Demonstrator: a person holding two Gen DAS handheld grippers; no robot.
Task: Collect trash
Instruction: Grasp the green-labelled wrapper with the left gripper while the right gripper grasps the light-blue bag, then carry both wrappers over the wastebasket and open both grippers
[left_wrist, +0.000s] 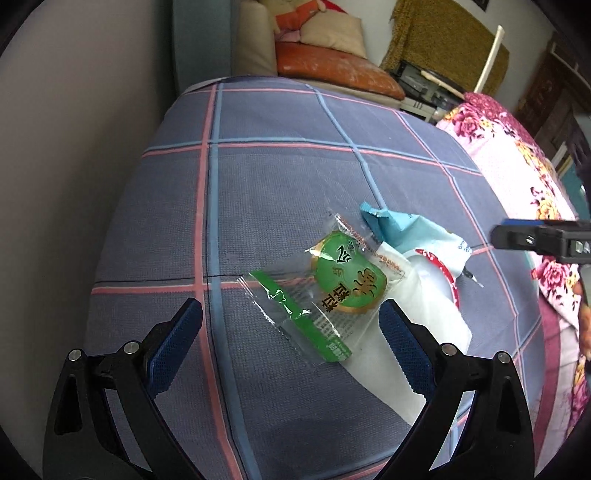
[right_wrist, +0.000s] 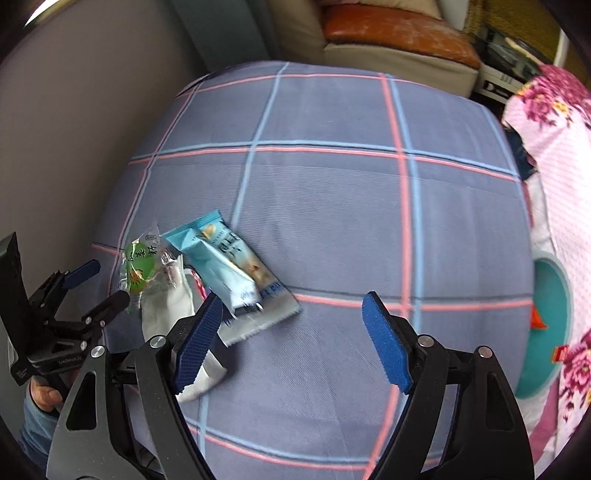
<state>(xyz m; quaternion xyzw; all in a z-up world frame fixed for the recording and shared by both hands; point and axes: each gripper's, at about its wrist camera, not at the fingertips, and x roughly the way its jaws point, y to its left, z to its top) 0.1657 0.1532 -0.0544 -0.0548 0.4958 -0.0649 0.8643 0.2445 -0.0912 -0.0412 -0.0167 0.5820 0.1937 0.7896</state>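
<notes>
Surface: plaid bedsheet (left_wrist: 258, 192) is carrying all the litter toward its near right edge.
Green wrapper (left_wrist: 332, 284): lying flat, overlapping the white packet (left_wrist: 424, 317).
Blue wrapper (right_wrist: 225, 266): resting against both.
Left gripper (left_wrist: 291, 314): hovering wide open, holding nothing.
Right gripper (right_wrist: 291, 314): hanging open, empty, beside the blue wrapper.
Progress: nothing is being lifted yet; all three pieces are waiting.
</notes>
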